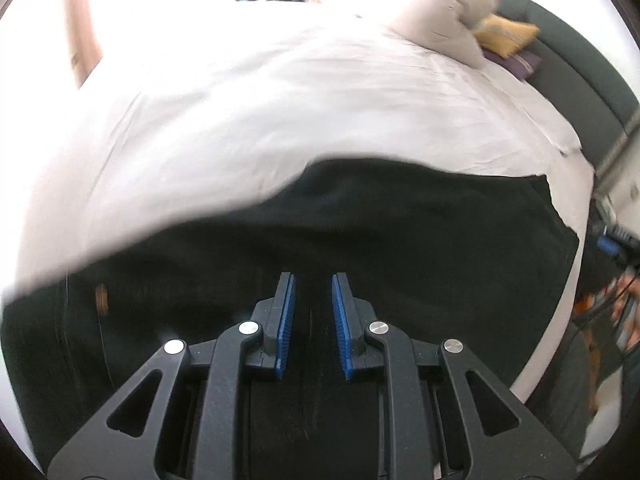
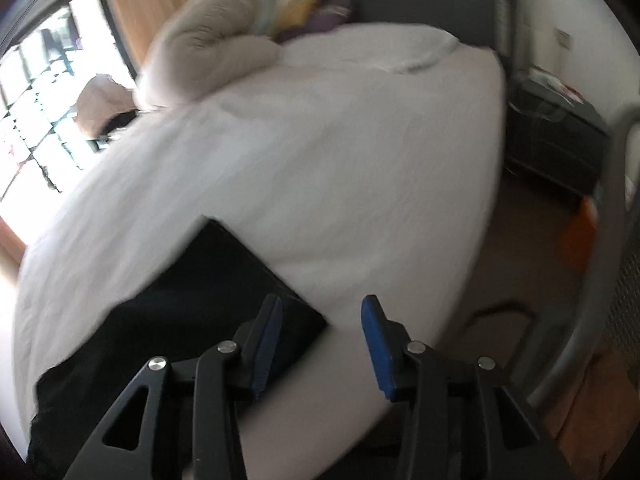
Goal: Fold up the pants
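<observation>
The left gripper [image 1: 313, 282] hangs low over the pants [image 1: 360, 240], its two blue pads [image 1: 286, 320] a narrow gap apart with nothing between them, probably poised to take hold of the cloth below. The right gripper [image 2: 322, 306] sits at the near right corner of the pants [image 2: 180, 312], fingers spread wide and empty, one pad [image 2: 266, 344] over the black fabric and the other over bare sheet; that straddle looks like a line-up on the edge for a pinch. There is one pair of pants, lying flat along the near side of the bed [image 1: 280, 100] with one straight edge facing far, so at least one fold seems made. Farther off, at the head of the bed, lie one rumpled beige duvet [image 1: 440, 12] and beside it two cushions [image 1: 506, 34], one yellow, one purple. In the right view a dark nightstand [image 2: 556, 136] stands right of the bed.
</observation>
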